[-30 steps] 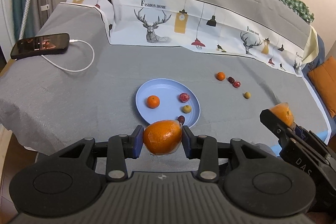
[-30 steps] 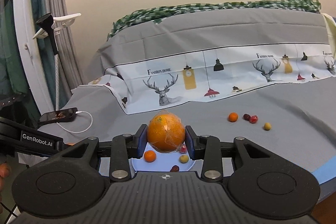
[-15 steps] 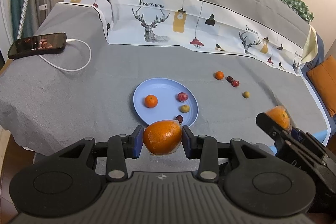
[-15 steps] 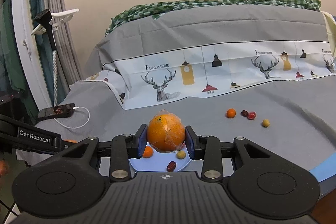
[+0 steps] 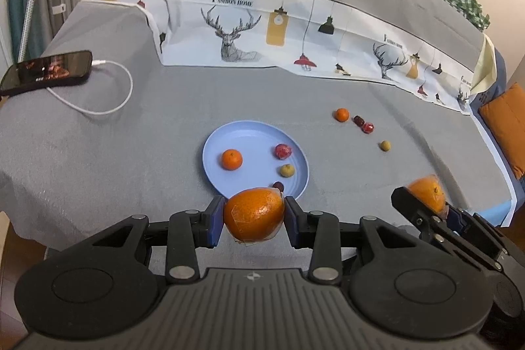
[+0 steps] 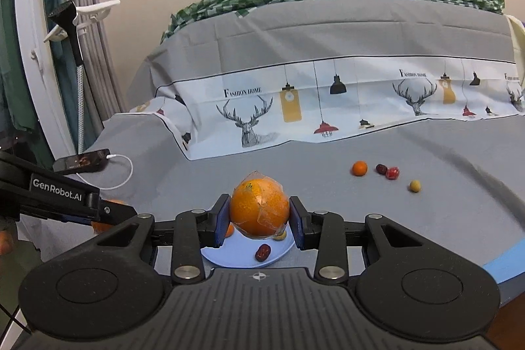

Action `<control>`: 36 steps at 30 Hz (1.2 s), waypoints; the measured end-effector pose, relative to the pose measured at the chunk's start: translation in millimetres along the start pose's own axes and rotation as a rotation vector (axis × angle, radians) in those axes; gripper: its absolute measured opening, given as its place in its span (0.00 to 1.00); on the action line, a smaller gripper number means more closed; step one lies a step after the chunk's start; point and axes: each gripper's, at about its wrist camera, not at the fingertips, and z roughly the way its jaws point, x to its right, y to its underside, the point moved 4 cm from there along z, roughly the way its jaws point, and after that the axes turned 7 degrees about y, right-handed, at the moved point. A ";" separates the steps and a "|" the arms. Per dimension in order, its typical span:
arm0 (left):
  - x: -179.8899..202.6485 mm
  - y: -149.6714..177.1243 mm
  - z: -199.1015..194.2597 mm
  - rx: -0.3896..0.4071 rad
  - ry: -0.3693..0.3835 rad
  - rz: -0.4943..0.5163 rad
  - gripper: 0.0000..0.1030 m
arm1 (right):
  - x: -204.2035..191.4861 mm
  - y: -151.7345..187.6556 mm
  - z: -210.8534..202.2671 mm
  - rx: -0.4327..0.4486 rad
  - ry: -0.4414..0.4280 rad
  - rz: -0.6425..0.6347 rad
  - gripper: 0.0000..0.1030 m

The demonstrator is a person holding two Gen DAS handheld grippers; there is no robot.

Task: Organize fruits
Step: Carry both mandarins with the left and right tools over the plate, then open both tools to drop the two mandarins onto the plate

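My left gripper [image 5: 253,217] is shut on a large film-wrapped orange [image 5: 254,214], held just in front of the near rim of a light blue plate [image 5: 249,136]. On the plate lie a small mandarin [image 5: 232,159], a red fruit [image 5: 283,151], a yellow-green fruit [image 5: 287,170] and a dark date [image 5: 278,185]. My right gripper [image 6: 259,218] is shut on a second wrapped orange [image 6: 259,209], above the same plate [image 6: 239,258]. It also shows at the right of the left wrist view, as the right gripper [image 5: 426,202].
Loose on the grey bedspread right of the plate: a mandarin [image 5: 342,114], a date [image 5: 358,120], a red fruit [image 5: 367,127] and a yellow-green fruit [image 5: 385,145]. A phone [image 5: 46,71] on a white cable [image 5: 111,100] lies far left. An orange cushion [image 5: 507,127] sits right.
Both grippers have drawn back slightly from the bed, so the plate and loose fruits sit a bit farther off. The right view has tilted up a little. Both oranges stay gripped.
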 end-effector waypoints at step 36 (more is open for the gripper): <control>-44.6 -56.1 205.9 -0.183 -0.017 0.021 0.41 | -17.6 21.3 205.7 -0.233 0.019 -0.126 0.38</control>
